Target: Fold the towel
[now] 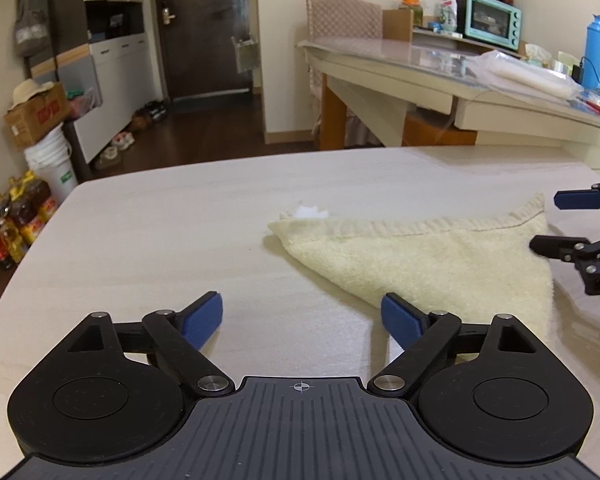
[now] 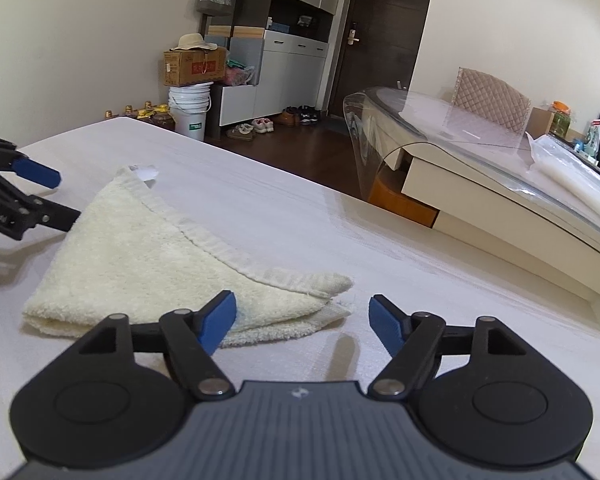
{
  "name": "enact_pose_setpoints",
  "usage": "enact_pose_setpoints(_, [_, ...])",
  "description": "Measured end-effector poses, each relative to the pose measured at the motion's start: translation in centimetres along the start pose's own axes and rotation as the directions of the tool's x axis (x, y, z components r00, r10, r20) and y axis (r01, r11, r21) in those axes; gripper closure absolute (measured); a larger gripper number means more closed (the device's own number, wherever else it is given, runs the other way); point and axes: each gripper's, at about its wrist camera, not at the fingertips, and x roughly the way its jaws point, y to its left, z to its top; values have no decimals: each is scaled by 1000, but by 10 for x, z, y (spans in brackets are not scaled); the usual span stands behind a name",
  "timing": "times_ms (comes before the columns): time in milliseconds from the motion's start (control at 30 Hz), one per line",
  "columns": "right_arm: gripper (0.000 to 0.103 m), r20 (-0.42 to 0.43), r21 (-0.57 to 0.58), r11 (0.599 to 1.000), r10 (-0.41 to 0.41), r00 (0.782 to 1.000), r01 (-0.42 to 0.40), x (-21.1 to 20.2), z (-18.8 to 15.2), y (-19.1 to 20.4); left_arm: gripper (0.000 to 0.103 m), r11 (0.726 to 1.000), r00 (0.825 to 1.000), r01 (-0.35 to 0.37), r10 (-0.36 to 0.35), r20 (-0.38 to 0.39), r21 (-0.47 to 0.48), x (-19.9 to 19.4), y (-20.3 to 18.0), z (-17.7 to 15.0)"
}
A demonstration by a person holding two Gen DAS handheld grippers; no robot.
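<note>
Cream towel (image 1: 432, 264) lies folded on the table (image 1: 172, 224), ahead-right of my left gripper (image 1: 302, 320), wide open, empty. My right gripper (image 2: 302, 320), also open and empty, is nearer, straddling its corner.

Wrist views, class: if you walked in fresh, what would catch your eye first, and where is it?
First, the cream towel, already folded into a triangle, lying flat on the pale table. Next, the two open tools on either side of it: the left tool and the right tool, neither gripping the cloth. In the background, the bright blue thermos stands on the cluttered side table.
</note>
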Motion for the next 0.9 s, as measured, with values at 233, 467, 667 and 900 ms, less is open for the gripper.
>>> enact_pose_setpoints(233, [22, 38, 4, 1000, -6, 999, 6, -11, 0, 2, 10, 999, 999, 32, -30, 37, -41, -13, -5, -5])
enact_pose_setpoints(467, [16, 45, 77, 997, -7, 999, 3, -48, 2, 15, 6, 997, 997, 62, -60, 52, -48, -33, -14, -9])
enact_pose_setpoints(667, [10, 44, 152, 988, -22, 999, 15, -77, -3, 29, 4, 994, 993, 86, -81, 83, -64, -52, -21, -18])
enact_pose_setpoints(900, [3, 46, 174, 985, -2, 999, -6, -98, -14, 46, 1, 994, 993, 78, -71, 92, -76, -62, -25, -28])
